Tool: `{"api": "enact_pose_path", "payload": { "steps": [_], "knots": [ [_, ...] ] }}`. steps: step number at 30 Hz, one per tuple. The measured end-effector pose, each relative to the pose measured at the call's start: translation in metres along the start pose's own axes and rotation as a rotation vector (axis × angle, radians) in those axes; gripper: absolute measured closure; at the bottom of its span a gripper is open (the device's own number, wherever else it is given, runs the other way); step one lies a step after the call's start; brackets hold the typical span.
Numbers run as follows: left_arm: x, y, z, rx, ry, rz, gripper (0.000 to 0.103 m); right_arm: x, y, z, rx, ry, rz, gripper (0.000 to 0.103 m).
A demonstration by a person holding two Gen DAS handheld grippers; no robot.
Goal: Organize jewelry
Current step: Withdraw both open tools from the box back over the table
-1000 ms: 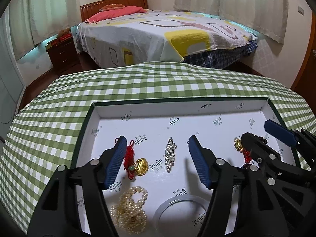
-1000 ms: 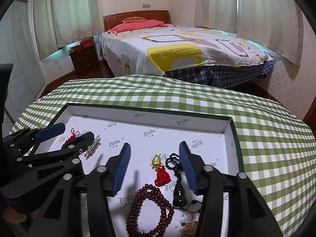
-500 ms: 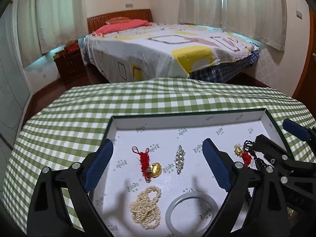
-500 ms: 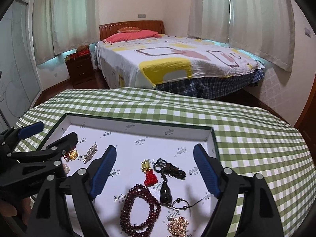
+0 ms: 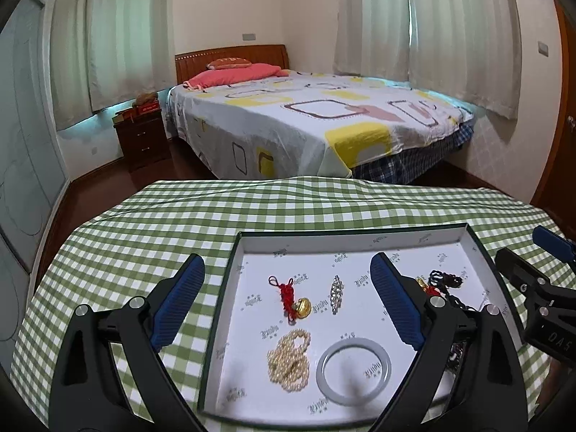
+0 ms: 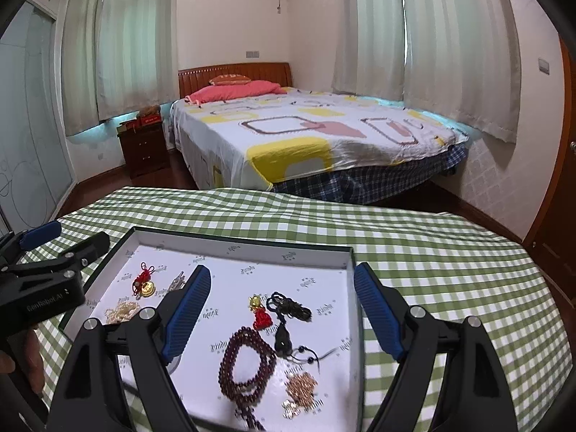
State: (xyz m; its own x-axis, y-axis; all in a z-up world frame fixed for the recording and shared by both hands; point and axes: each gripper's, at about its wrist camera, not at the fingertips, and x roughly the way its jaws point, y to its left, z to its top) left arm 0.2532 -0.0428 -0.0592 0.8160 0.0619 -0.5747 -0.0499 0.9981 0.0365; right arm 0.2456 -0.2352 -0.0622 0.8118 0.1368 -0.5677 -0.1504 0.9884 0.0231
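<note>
My left gripper [image 5: 288, 302] is spread wide and holds nothing, hovering over the left part of the shallow white-lined jewelry tray [image 5: 352, 239]; between its blue pads lie a red-knotted gold charm [image 5: 297, 298], pearl strand [image 5: 289, 354] and pale jade bangle [image 5: 353, 365]. My right gripper [image 6: 280, 313] is equally spread and empty, above the dark red bead bracelet [image 6: 246, 363] and black pendant cord [image 6: 286, 324].
</note>
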Motion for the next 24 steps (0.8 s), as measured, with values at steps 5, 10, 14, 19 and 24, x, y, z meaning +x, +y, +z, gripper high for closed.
{"api": "enact_pose_path", "payload": {
  "steps": [5,10,14,19,24],
  "knots": [
    [-0.024,0.008,-0.012,-0.022,-0.034,0.011,0.012,-0.024,-0.001,-0.011,-0.013,-0.035,-0.030,0.024],
    [-0.047,0.015,-0.029,-0.061,-0.053,0.013,0.012,-0.039,-0.001,-0.029,-0.012,-0.031,-0.040,0.024],
    [-0.059,0.020,-0.044,-0.078,-0.050,0.012,0.012,-0.046,-0.001,-0.047,-0.007,-0.004,-0.040,0.024],
    [-0.067,0.022,-0.068,-0.083,-0.021,0.011,0.012,-0.053,-0.001,-0.071,0.001,0.032,-0.042,0.024],
    [-0.073,0.020,-0.093,-0.077,0.014,0.004,0.012,-0.059,-0.004,-0.093,0.022,0.062,-0.045,0.024]
  ]
}}
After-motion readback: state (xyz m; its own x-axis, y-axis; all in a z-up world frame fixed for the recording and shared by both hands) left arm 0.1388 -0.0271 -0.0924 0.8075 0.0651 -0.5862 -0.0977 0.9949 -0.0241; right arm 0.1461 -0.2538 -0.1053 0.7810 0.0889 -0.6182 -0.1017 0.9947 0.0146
